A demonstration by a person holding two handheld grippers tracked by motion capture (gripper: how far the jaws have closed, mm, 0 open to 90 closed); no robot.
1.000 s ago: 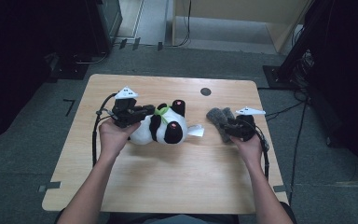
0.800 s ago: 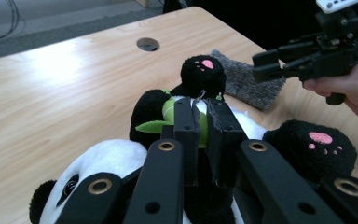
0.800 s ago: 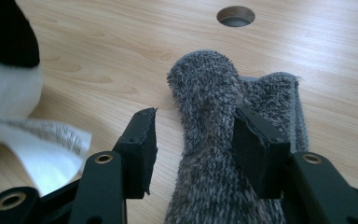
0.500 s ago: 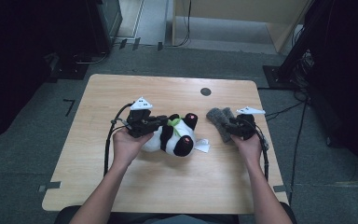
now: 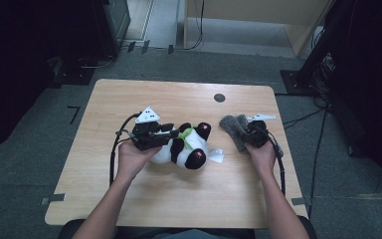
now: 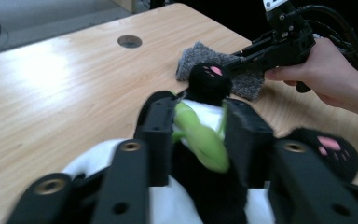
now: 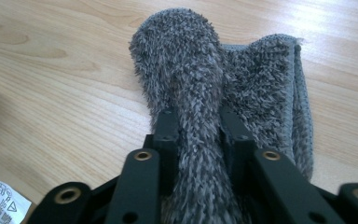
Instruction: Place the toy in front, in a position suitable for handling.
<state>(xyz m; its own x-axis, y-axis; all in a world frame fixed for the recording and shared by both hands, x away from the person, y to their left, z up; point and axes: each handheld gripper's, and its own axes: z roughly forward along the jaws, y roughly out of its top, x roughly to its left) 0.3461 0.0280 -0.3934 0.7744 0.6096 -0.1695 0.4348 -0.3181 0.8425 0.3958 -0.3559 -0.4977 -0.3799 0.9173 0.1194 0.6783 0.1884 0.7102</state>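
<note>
Wooden counter [image 5: 129, 99], dim room beyond. Panda plush [image 5: 186, 149] lay at centre, its green scarf [image 6: 200, 133] and neck between the left gripper's [image 5: 166, 133] jaws, which had just been opening from a tight squeeze. Grey fluffy cloth [image 5: 234, 130] lay to the right, a fold pinched by the right gripper [image 5: 246, 133], whose jaws had just closed. Judged stage: both items grasped, wiping or dressing remained. Compared with the earlier frame, the panda had shifted right and nearer.
</note>
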